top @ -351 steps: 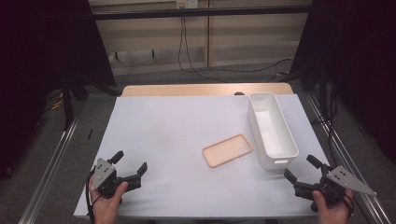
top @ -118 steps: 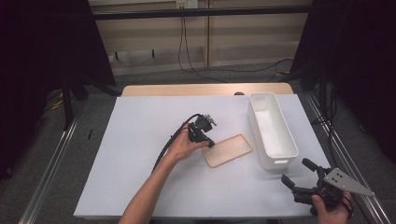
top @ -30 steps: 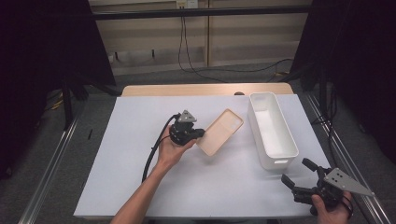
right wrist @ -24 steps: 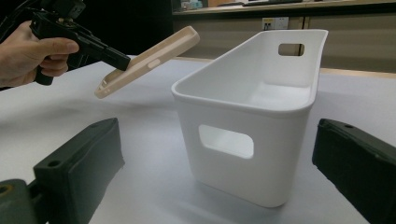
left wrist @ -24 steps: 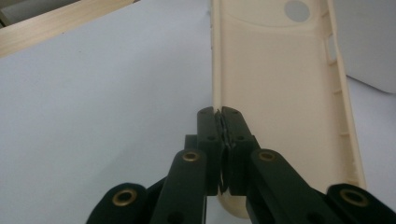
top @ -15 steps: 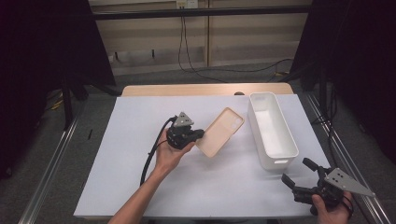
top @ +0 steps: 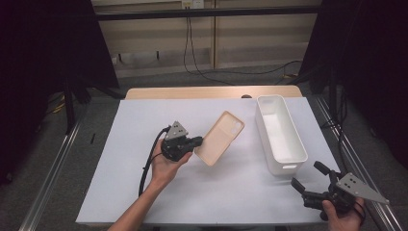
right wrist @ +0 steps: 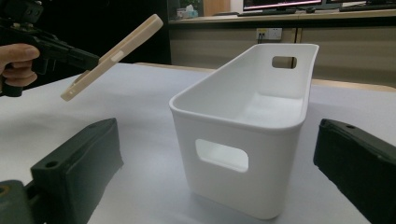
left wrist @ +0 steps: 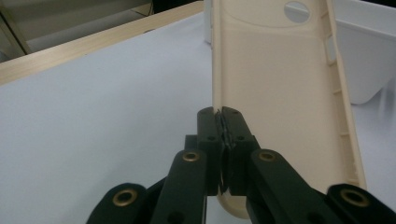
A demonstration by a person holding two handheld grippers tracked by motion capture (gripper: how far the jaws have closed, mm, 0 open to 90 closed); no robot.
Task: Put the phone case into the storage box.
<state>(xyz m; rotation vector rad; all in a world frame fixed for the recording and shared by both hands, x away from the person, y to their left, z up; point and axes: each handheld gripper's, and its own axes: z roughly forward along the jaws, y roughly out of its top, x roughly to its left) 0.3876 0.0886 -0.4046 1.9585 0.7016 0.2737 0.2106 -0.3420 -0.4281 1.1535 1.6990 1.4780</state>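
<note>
Phone case (top: 220, 137) looks light and thin, likely flexible soft plastic, a bit slick; an edge pinch works but it may pivot, so a grip on the long side rim nearer the middle seems safer. Beige, open shell, camera cutout at the far end. It's mid-frame in the high view, tilted up off the surface (top: 120, 192), left of the white bin (top: 280, 134). Left tool (left wrist: 223, 122) clamped on its rim; right tool (right wrist: 212, 158) open at lower right.
</note>
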